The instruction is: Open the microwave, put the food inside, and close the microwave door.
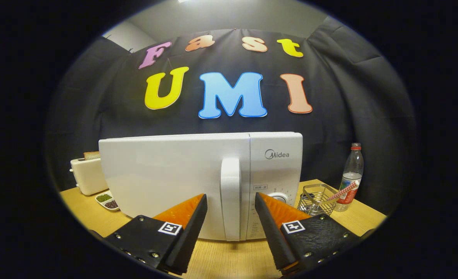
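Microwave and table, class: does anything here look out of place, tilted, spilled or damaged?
Nothing stands out. The microwave sits square on the table, door shut. The toaster, dish, basket and bottle stand upright. The gripper has its jaws open, either side of the handle.

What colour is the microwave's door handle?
White, like the microwave; the handle shows in the gripper view.
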